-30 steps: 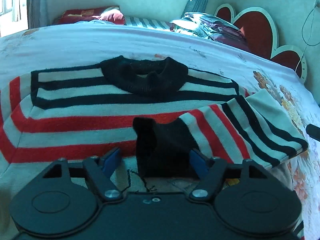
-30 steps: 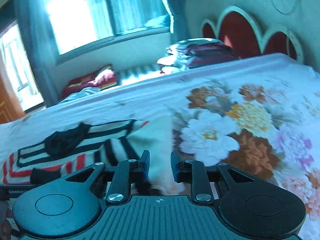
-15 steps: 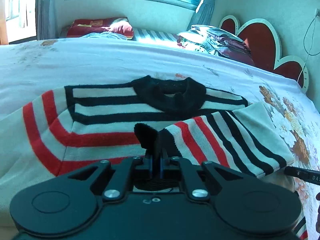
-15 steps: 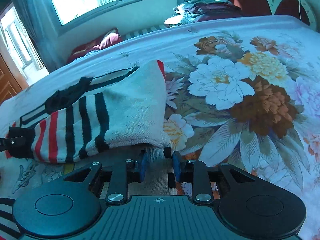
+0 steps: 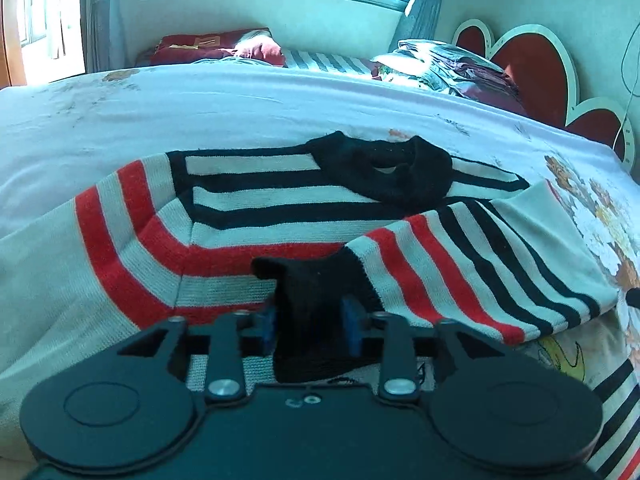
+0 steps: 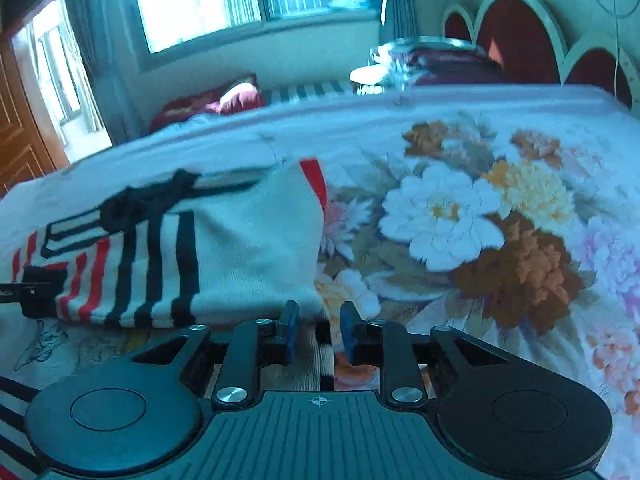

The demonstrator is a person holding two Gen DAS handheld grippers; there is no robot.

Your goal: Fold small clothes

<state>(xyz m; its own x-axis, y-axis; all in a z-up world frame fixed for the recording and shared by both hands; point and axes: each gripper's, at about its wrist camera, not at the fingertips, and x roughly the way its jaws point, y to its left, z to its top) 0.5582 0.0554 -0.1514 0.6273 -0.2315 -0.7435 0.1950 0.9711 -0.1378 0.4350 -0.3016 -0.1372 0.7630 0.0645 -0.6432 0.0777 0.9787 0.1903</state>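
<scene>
A small striped sweater (image 5: 256, 216) in white, red and black lies flat on the bed, black collar (image 5: 384, 172) at the far side. Its right sleeve (image 5: 492, 264) is folded across the body. The black cuff (image 5: 312, 312) sits between the fingers of my left gripper (image 5: 308, 330), whose jaws stand parted around it. In the right wrist view the folded sleeve (image 6: 240, 256) lies just ahead of my right gripper (image 6: 316, 336), which is open with only sweater fabric under it.
The bed has a floral sheet (image 6: 480, 240). A heart-shaped red headboard (image 5: 532, 64) and a pile of bedding (image 5: 444, 68) lie at the far right. Red pillows (image 5: 212, 46) sit under the window. The left gripper's tip (image 6: 16, 290) shows at the left edge.
My left gripper was shut on the black cuff half a second ago; its jaws have now parted. My right gripper has opened wider and drawn back from the sleeve's fold.
</scene>
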